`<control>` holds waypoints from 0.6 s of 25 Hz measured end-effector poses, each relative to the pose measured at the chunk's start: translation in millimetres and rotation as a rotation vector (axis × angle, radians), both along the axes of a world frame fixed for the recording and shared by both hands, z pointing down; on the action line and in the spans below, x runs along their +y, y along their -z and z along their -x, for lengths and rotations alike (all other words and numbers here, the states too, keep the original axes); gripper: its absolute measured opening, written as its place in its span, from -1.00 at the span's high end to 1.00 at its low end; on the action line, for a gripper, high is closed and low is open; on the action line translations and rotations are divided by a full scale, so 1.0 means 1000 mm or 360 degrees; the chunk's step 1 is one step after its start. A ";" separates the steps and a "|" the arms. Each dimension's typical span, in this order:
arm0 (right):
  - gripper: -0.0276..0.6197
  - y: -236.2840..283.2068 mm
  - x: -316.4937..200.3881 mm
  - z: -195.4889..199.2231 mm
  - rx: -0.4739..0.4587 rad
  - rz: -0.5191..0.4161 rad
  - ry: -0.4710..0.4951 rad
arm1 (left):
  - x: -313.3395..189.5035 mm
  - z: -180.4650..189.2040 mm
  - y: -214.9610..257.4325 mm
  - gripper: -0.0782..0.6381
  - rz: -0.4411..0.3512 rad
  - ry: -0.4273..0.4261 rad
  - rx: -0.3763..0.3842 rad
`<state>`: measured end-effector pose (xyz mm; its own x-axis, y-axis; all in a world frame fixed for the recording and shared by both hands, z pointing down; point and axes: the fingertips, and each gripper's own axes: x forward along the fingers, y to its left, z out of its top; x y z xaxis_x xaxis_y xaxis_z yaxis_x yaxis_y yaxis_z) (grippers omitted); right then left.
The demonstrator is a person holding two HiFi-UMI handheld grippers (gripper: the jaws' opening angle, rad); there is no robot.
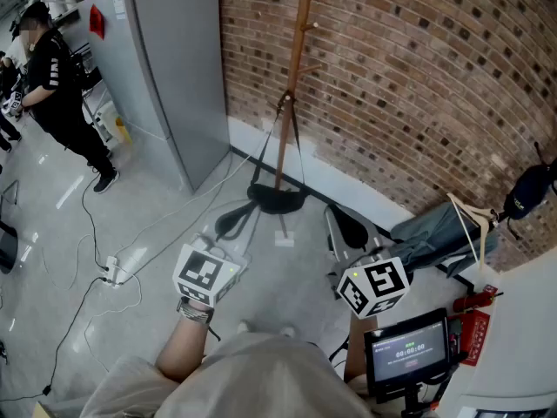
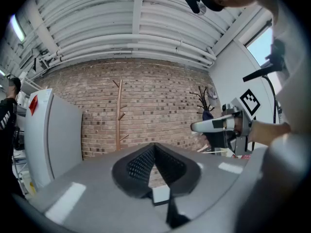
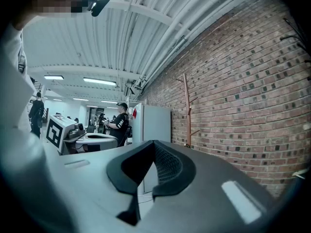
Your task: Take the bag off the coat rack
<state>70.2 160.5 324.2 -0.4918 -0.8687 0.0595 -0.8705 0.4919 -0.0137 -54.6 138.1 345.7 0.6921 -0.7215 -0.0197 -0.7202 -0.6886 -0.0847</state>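
Against the brick wall [image 1: 418, 77], the coat rack [image 1: 296, 68] is standing with the bag [image 1: 277, 200] hanging from it on long dark straps [image 1: 286, 104], its black body sagging low, near the floor. The person is holding both tools level and well short of it. The left gripper [image 1: 231, 222] and the right gripper [image 1: 348, 226] are each showing jaws pressed together with nothing between them.

To my eye, the step in hand is the approach. It would go best by stepping closer, opening one pair of jaws, and closing on the straps high up near the peg. Lifting them up and over the peg should beat dragging sideways, since the slim pole looks likely to tip. The other tool could be steadying the pole or taking the bag's weight from below.

Some of this is hard to see. The top of the rack is running out of the head view, and I cannot tell exactly which peg is carrying the straps or how they are looped. The bag is covering the foot of the pole. Neither gripper view is showing the bag; each shows only the upper pole, with the lower part lying behind the gripper's own grey body.
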 end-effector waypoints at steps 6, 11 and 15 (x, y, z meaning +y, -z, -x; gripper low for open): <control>0.91 -0.003 0.000 0.002 -0.0016 0.0022 0.0003 | 0.001 -0.002 0.002 0.78 -0.0012 -0.0022 -0.0003; 0.91 0.003 -0.001 0.006 -0.0097 -0.0012 0.0002 | -0.003 0.006 0.000 0.78 0.0010 -0.0005 0.0002; 0.91 0.002 -0.003 0.014 -0.0114 -0.0016 -0.0039 | -0.006 0.019 -0.004 0.78 0.0017 -0.0014 -0.0005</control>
<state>55.9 157.3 322.1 -0.4731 -0.8809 0.0162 -0.8793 0.4709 -0.0713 -73.6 132.5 349.6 0.6985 -0.7156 -0.0101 -0.7139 -0.6957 -0.0797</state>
